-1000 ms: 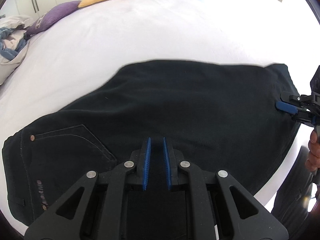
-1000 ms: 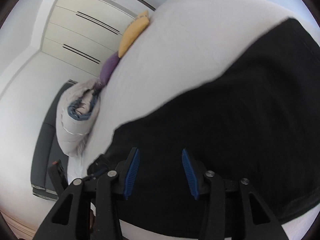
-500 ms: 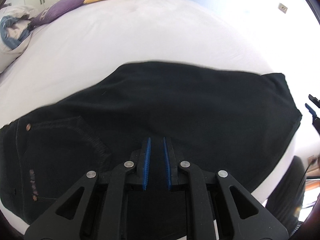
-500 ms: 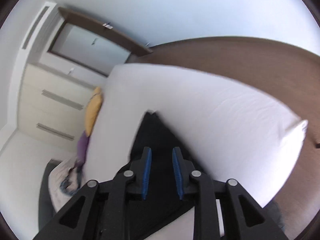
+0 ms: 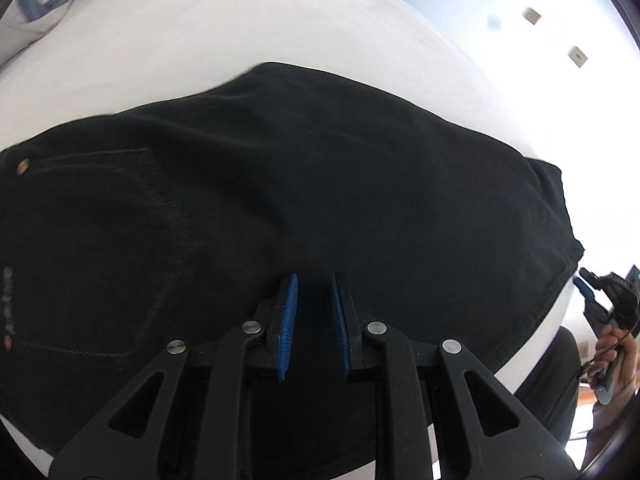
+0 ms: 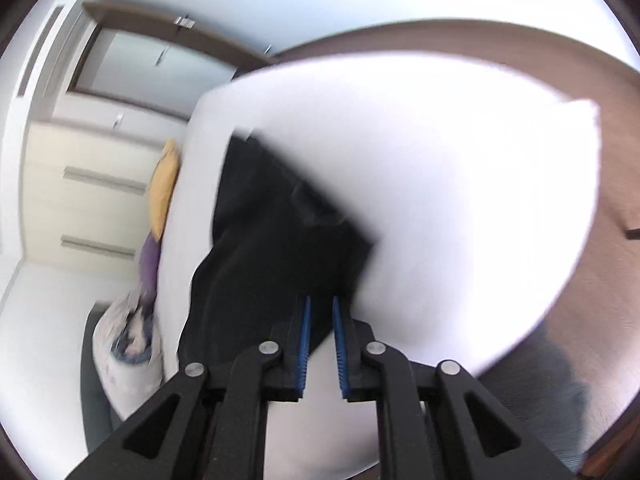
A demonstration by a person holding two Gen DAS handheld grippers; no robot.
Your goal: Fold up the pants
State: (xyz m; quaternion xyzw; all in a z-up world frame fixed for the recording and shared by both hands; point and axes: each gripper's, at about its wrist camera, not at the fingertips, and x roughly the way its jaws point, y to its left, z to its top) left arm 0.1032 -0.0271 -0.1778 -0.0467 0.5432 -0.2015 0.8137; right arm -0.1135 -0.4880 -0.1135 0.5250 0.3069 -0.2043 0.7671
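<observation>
Lying flat across the white bed (image 5: 168, 60), the black pants (image 5: 304, 184) stretch from a waist end with a stitched back pocket (image 5: 108, 216) and a copper rivet (image 5: 23, 167) at the left of the left wrist view to a hemmed leg end at the right, close to the mattress edge. The left gripper (image 5: 314, 292) hangs over the near middle of the fabric; its blue pads stand a narrow gap apart and have just been opening a little, with dark cloth showing below the gap but nothing pinched between them. The right gripper (image 6: 319, 316) sits off the near edge of the bed at the leg end; its jaws have just been closing to a narrow slot, and no cloth is caught in it. The right wrist view is blurred, so whether its tips touch the hem cannot be told. From the left camera the right gripper shows just beyond the hem corner, held in a hand (image 5: 614, 354). A yellow pillow (image 6: 163, 192) and a purple pillow (image 6: 149, 268) lie at the far end of the bed, with a rumpled bundle of bedding (image 6: 128, 336) beside them.
</observation>
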